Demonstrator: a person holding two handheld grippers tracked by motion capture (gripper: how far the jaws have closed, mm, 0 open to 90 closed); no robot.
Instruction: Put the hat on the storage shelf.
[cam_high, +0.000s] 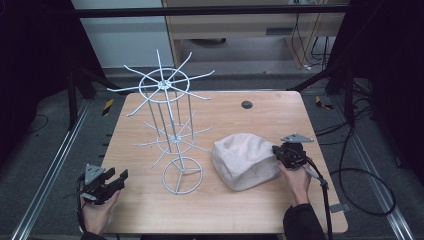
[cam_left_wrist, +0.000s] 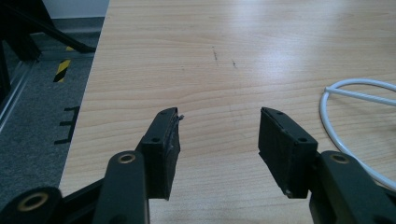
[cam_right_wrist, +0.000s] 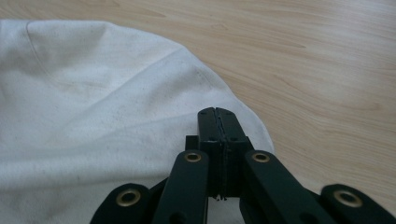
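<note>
cloth hat (cam_high: 246, 161): is lying on the table (cam_high: 260, 115), right of the wire rack (cam_high: 172, 130) | right gripper (cam_high: 276, 150): jaws are being kept pressed together at the hat's right edge, no fabric seen between them | left gripper (cam_high: 121, 178): jaws are being held apart, nothing between, over bare tabletop near the left edge

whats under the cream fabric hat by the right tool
The cream fabric hat lies on the wooden table, brim side down as far as can be told. Around its edge only bare wood shows; the cloth hides whatever is beneath or inside it.
</note>
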